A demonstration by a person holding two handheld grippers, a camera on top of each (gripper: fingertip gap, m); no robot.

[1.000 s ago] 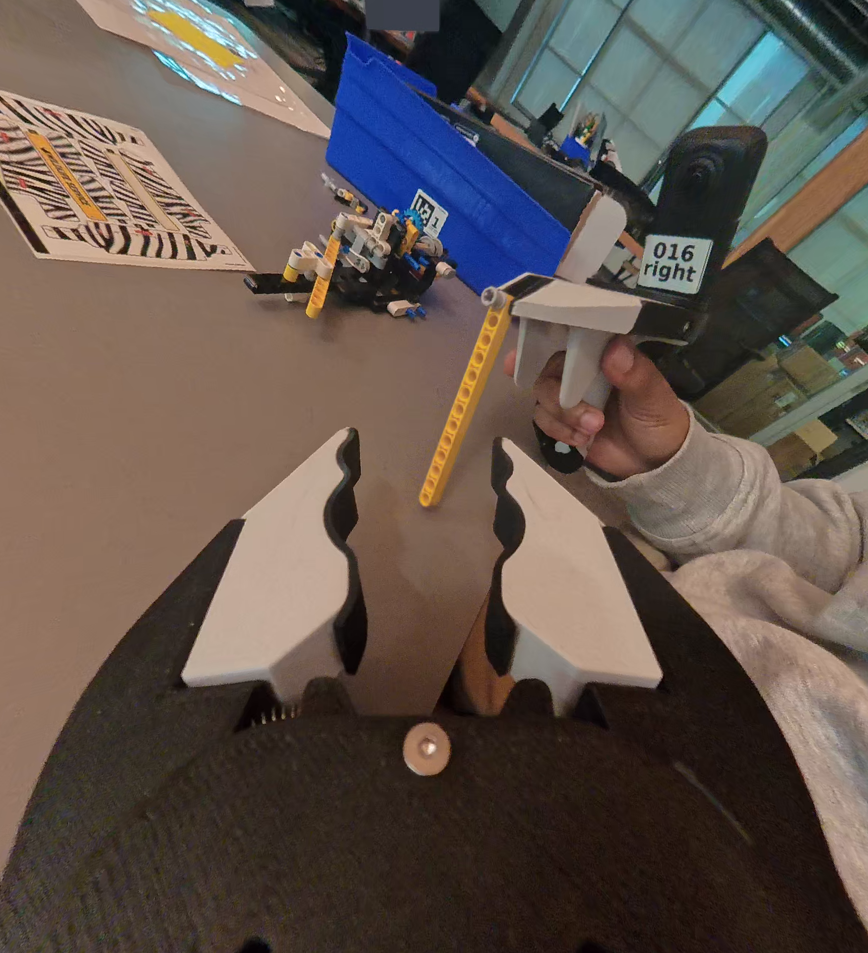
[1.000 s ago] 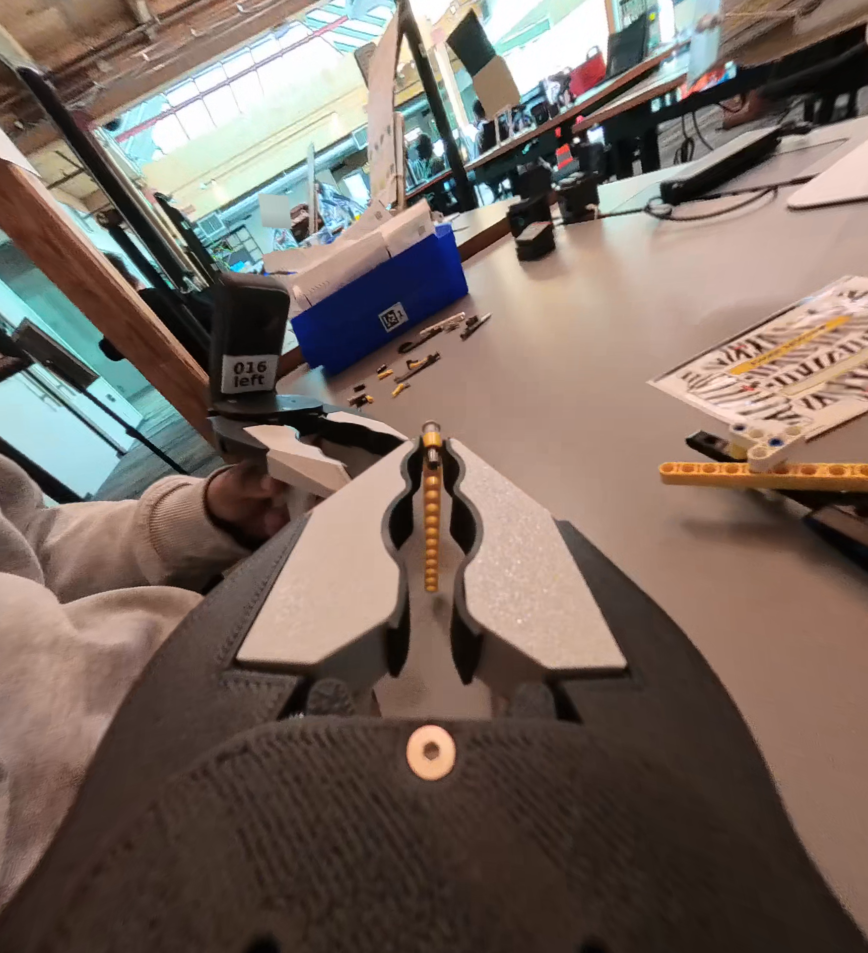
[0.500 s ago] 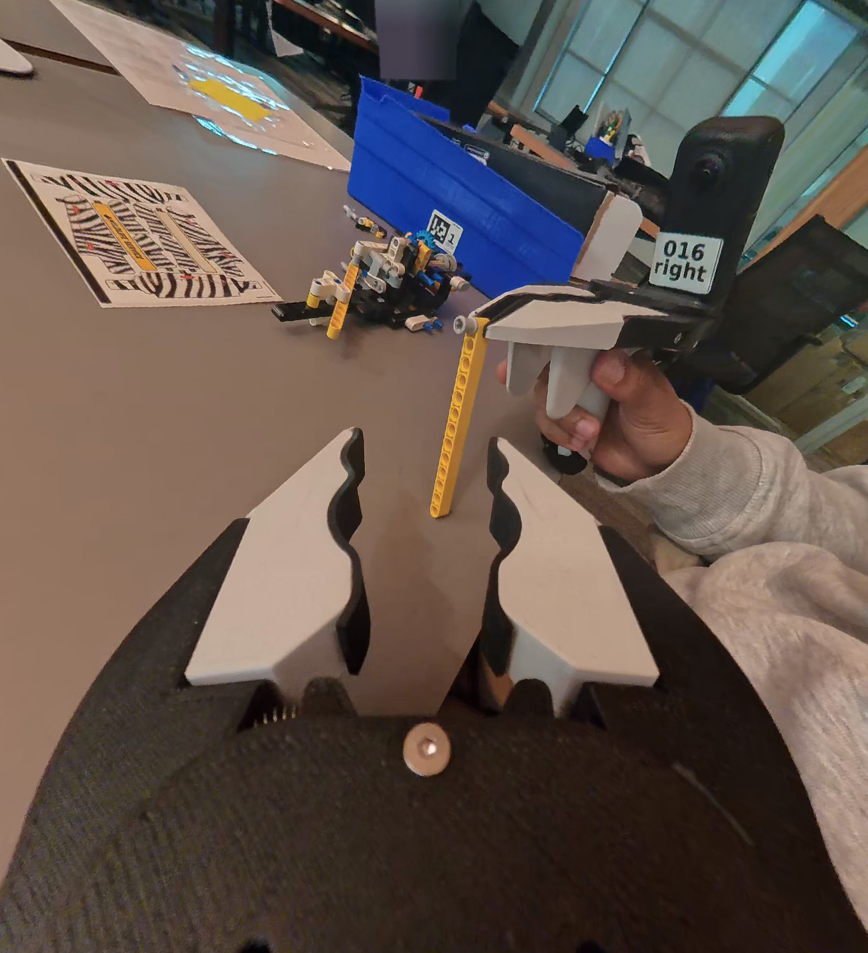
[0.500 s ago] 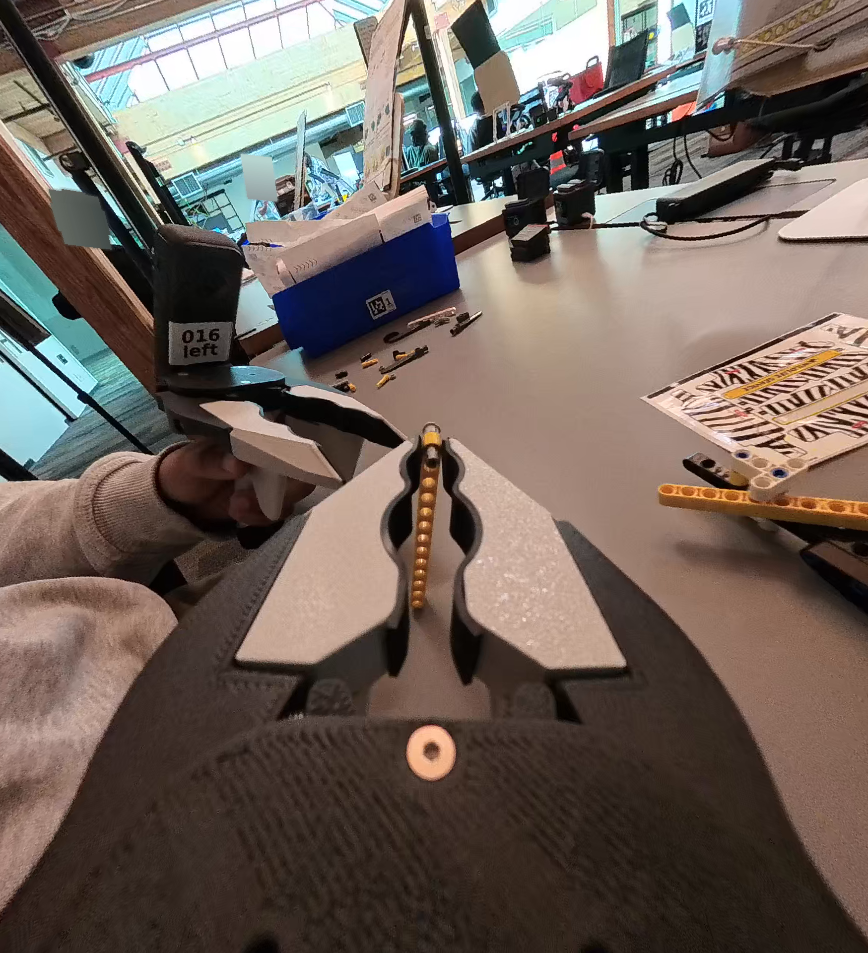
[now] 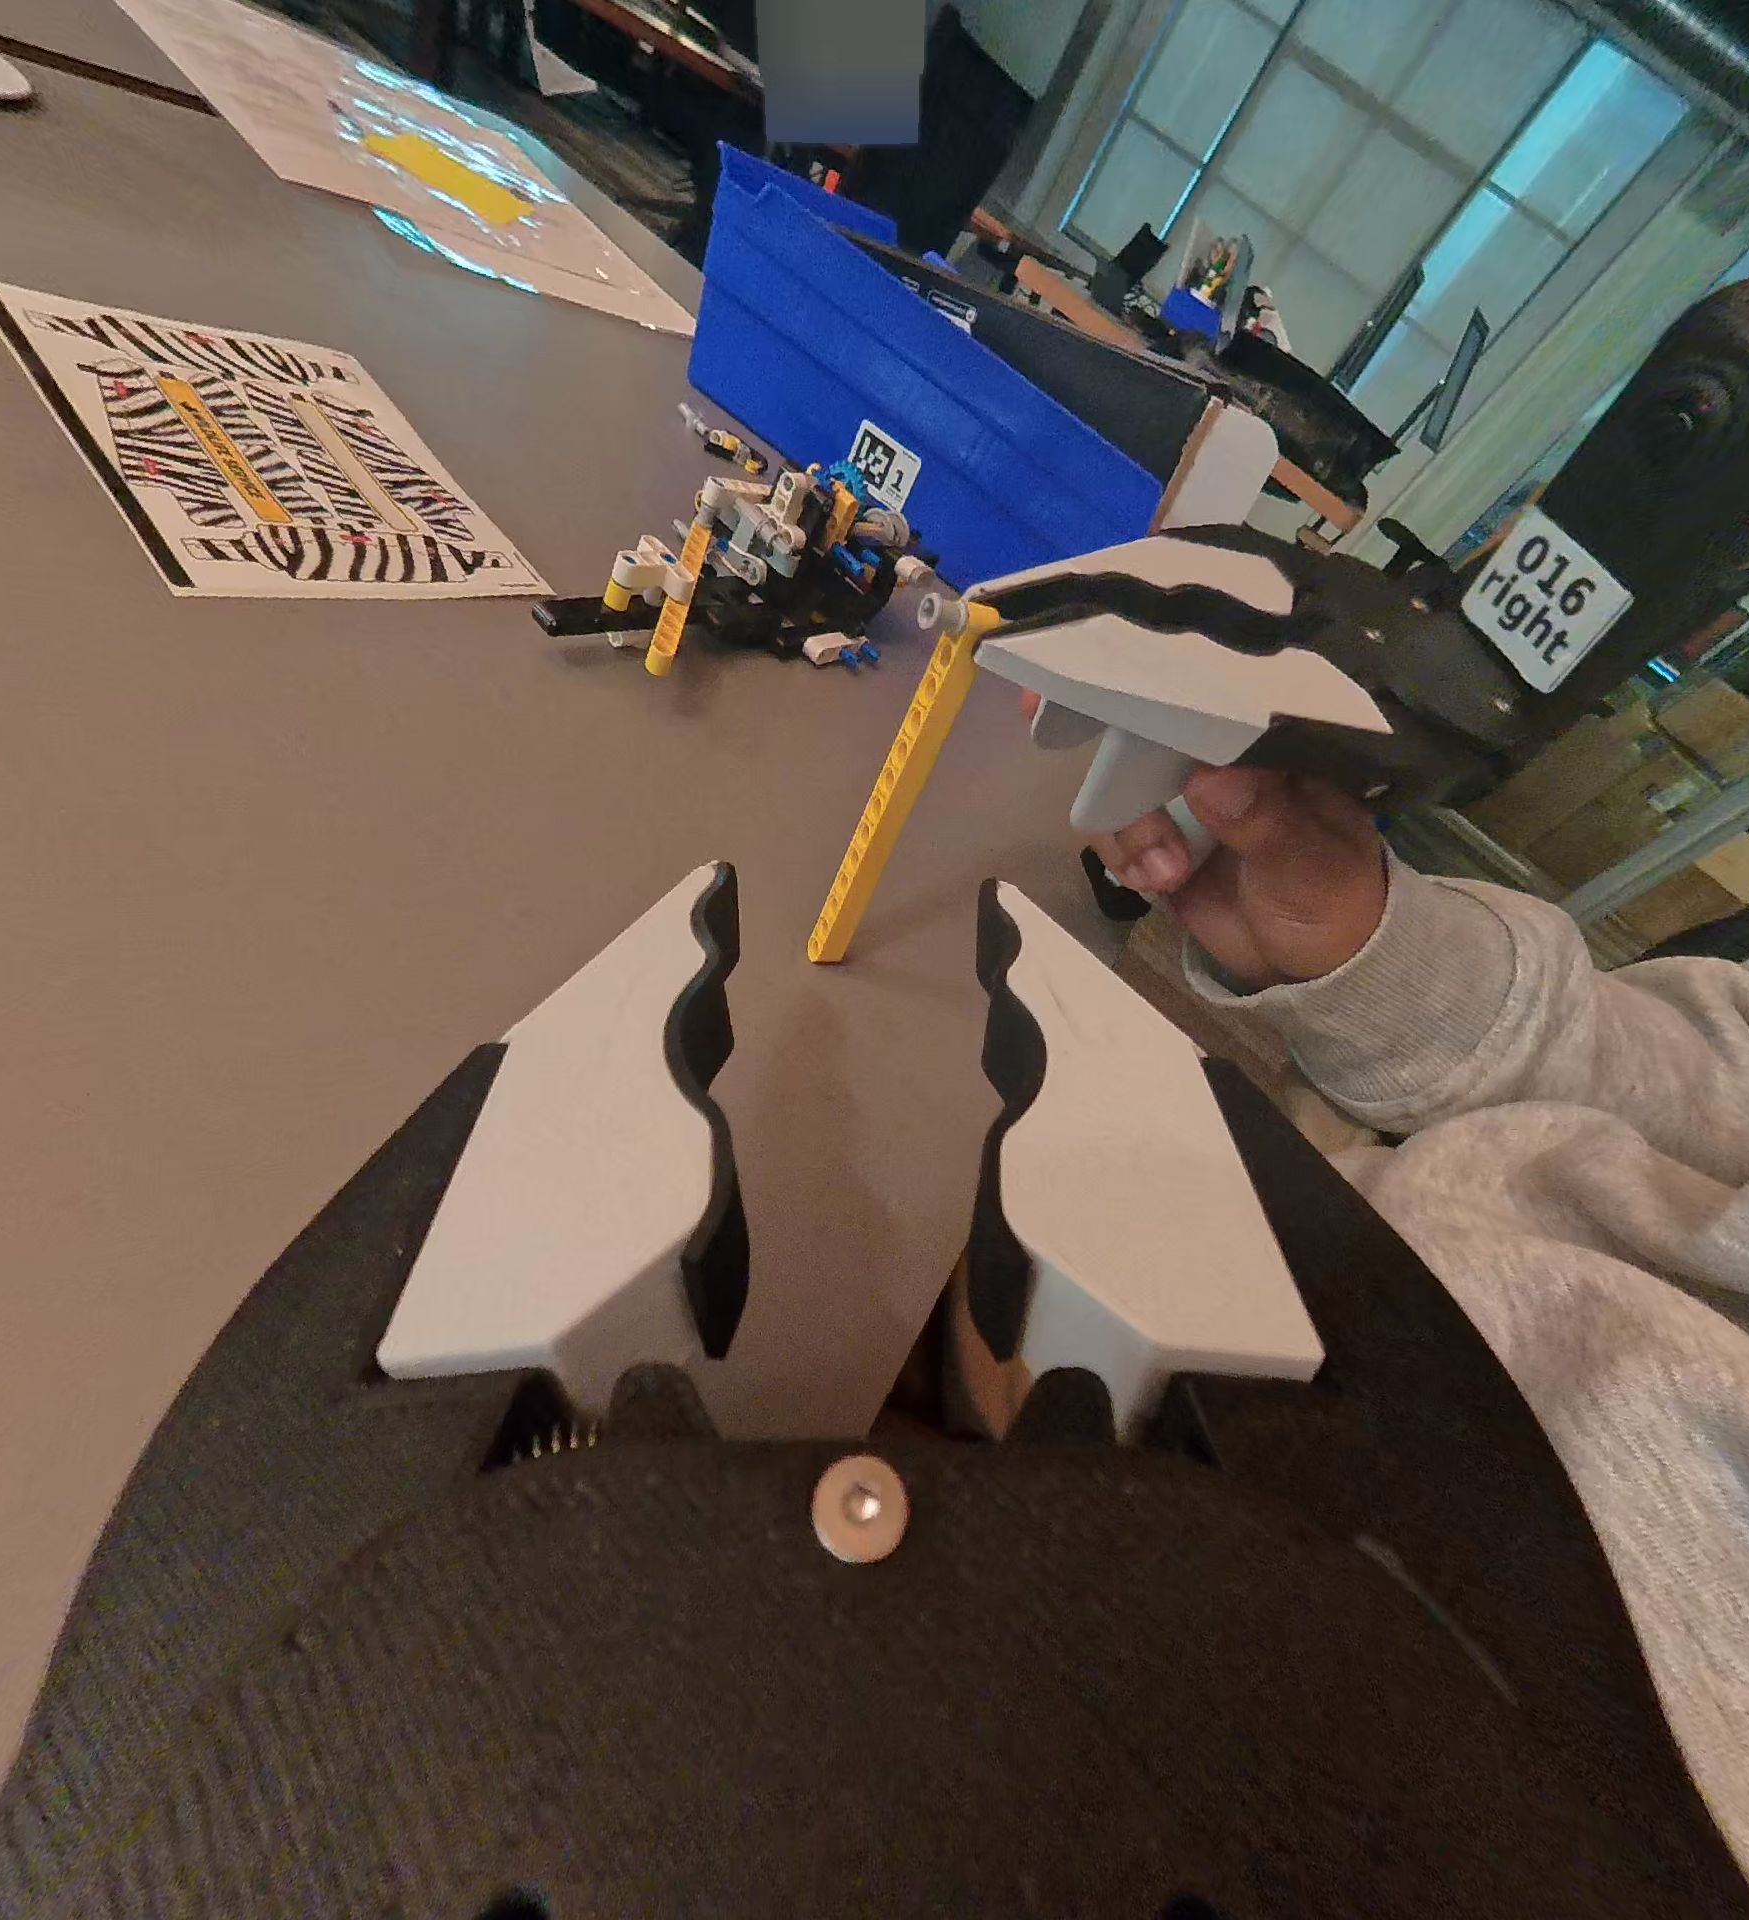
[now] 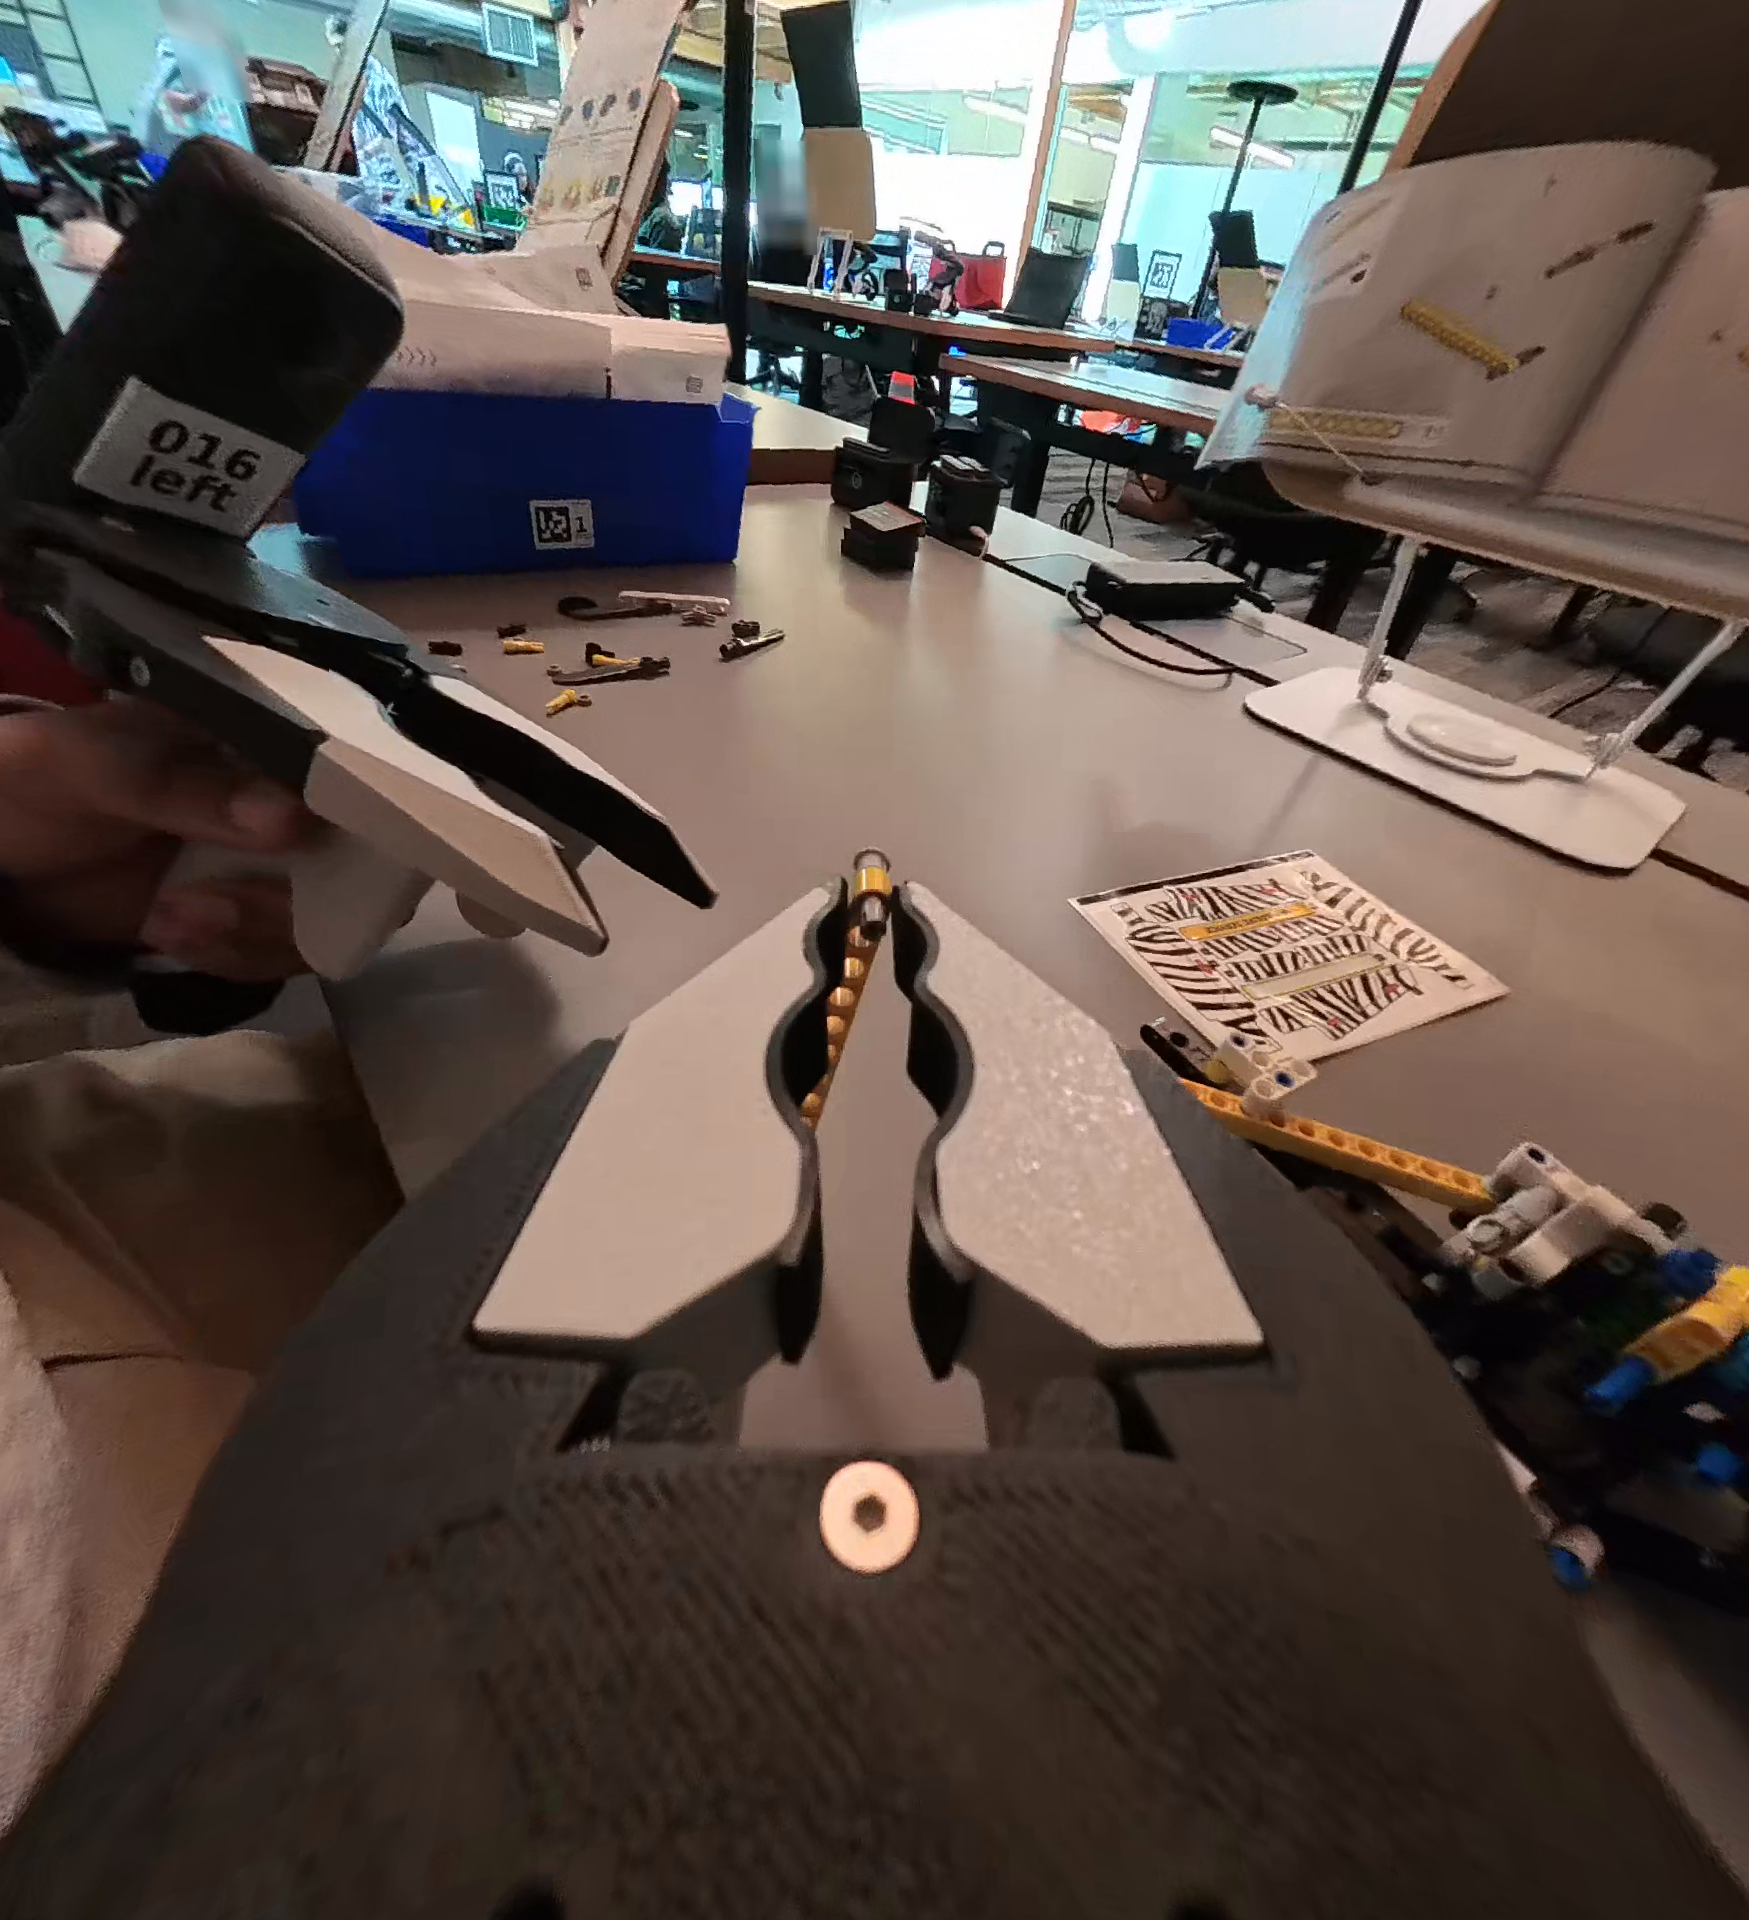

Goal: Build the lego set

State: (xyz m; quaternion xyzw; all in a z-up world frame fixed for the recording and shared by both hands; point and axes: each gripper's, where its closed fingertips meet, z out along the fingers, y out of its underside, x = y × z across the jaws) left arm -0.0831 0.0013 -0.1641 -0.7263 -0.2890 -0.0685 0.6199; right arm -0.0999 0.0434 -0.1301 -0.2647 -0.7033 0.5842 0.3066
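The left gripper (image 5: 854, 904) hangs above the grey table (image 5: 278, 831) with its white, wavy-edged fingers (image 5: 589, 1143) spread apart and nothing between them. Its black textured body fills the lower part of the left wrist view and hides the table beneath.

The right gripper (image 6: 868, 896) is clamped at its tips on the top end of a yellow perforated beam (image 5: 896, 784). The beam stands tilted, with its lower end touching the table just ahead of the left gripper. A small grey pin sits in the beam's top hole. In the right wrist view most of the beam is hidden behind the finger pads.

The partly built lego model (image 5: 766, 566), of black, yellow, white and blue parts, rests on the table in front of a blue plastic bin (image 5: 849, 343). Left of the model lies a flat zebra-striped sticker sheet (image 5: 226, 457). Small loose parts (image 6: 631, 649) lie scattered near the bin, too small to identify. An open instruction booklet (image 6: 1524, 364) on a stand is cut off at the right edge.
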